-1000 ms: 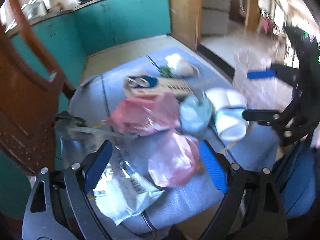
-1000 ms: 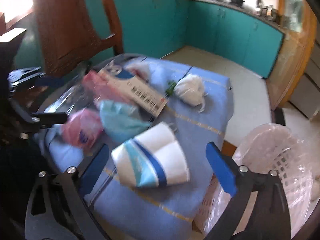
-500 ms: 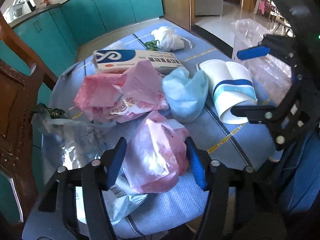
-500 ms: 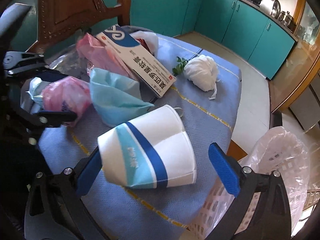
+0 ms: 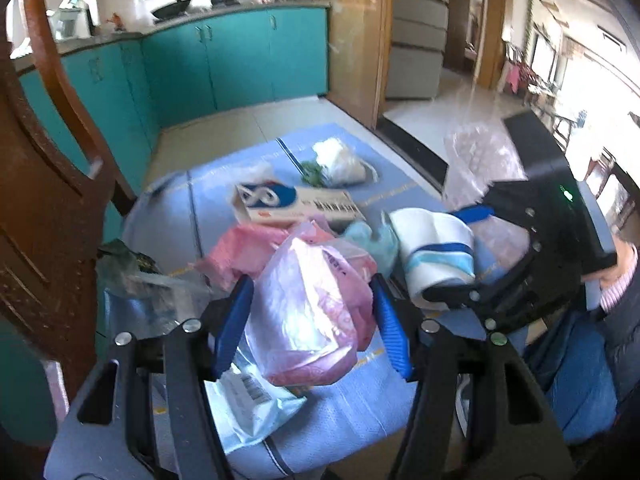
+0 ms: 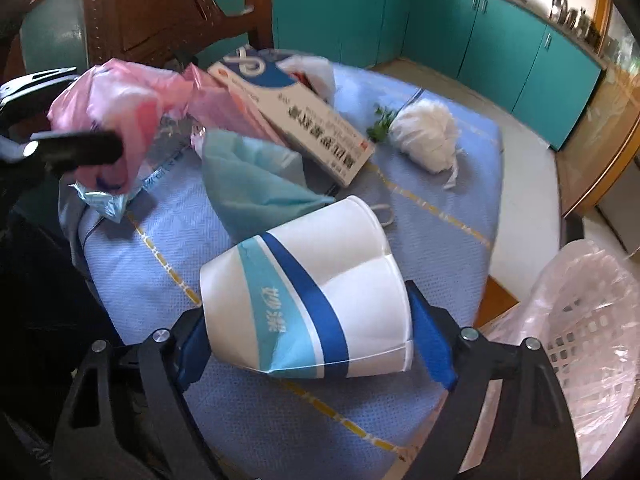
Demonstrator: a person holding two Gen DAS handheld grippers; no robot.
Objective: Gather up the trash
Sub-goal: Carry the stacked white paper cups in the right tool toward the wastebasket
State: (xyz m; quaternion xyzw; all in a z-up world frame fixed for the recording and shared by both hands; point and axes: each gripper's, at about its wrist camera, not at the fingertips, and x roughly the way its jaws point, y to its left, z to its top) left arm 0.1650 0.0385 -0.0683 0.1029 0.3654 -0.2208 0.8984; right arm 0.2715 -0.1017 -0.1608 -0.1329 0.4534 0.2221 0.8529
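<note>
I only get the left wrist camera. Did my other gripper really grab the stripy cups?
Observer: Yes. The right gripper has its jaws shut on the paper cups, one on each side.
Operator: Where's the bin?
Observer: A white basket with a plastic liner stands just right of that gripper, beside the blue cloth.
Operator: Is my pink bag up?
Observer: From the right wrist, the pink bag in the left gripper looks to hang above the cloth.

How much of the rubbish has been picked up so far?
Nothing visibly binned yet. In hand: the left gripper squeezes a pink bag; the right gripper clamps crushed paper cups. Left on the table: the box, blue wrapper, white wad.
</note>
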